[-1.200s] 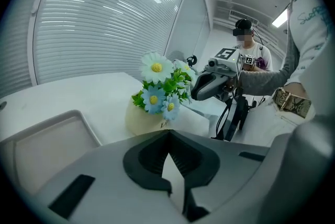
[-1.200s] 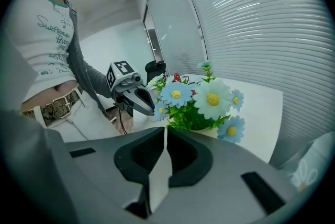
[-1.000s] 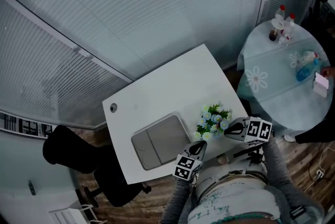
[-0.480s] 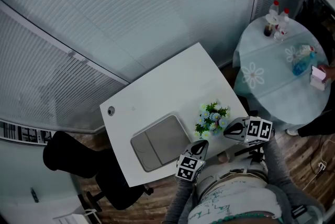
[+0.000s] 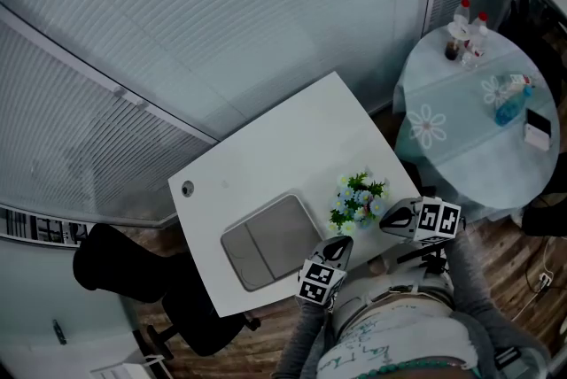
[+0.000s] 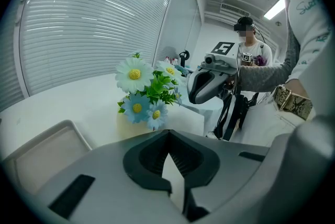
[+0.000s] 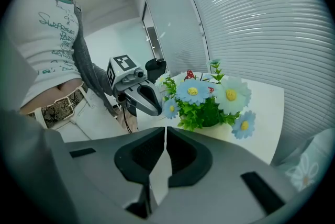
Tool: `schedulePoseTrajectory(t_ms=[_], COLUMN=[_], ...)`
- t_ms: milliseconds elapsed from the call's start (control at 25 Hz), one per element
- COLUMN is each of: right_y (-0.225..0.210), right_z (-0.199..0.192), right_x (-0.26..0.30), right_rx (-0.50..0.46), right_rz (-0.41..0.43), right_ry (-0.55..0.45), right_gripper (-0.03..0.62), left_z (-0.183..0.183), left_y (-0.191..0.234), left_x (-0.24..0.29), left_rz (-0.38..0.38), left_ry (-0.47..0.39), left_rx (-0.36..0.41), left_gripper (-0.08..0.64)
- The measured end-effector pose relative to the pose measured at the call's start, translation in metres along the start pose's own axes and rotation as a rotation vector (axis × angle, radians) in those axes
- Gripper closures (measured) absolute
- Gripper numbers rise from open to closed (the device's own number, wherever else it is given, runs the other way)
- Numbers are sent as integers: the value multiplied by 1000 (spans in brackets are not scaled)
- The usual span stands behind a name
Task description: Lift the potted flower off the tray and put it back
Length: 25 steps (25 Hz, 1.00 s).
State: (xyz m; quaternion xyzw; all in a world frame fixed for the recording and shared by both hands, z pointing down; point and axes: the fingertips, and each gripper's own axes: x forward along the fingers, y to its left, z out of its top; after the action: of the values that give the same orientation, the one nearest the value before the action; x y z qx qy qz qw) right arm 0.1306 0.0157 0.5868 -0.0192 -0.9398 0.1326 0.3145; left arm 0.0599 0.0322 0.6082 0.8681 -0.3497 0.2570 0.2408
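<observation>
Near the tabletop's right-hand corner, the potted flower stands off the tray, a short way from its right edge. Over the last second, pot, tray and hands have not shifted, so the return to the tray appears outstanding. The 2 grippers flank the pot, angled downward: left gripper and right gripper both have closed jaws and hold nothing.

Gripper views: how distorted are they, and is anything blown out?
Left gripper view: strong fisheye, black corners, ceiling light blown out, flowers sharp. Right gripper view: same fisheye, blinds bowed, flowers sharp, no harsh glare.
</observation>
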Motion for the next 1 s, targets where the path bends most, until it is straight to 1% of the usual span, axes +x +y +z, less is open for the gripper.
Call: schedulePoseTrajectory(t_ms=[240,480,640,1000], right_y=[-5,-11,-16,-35], right_z=[-3,-6,-8,-13], right_x=[0,-1,-1,2], right_rx=[1,7,11,24], right_rz=[-11,-23,-27,-52], right_ry=[6,10,15,24], right_gripper=[565,565,565,565], left_z=[-5,-6,-8,-10], left_y=[0,7,10,33], left_x=[0,0,1,4], left_rz=[0,5,0,20], left_ry=[20,34,47,57], left_rx=[-17,-3,-30,-22], left_gripper=[549,549,549,549])
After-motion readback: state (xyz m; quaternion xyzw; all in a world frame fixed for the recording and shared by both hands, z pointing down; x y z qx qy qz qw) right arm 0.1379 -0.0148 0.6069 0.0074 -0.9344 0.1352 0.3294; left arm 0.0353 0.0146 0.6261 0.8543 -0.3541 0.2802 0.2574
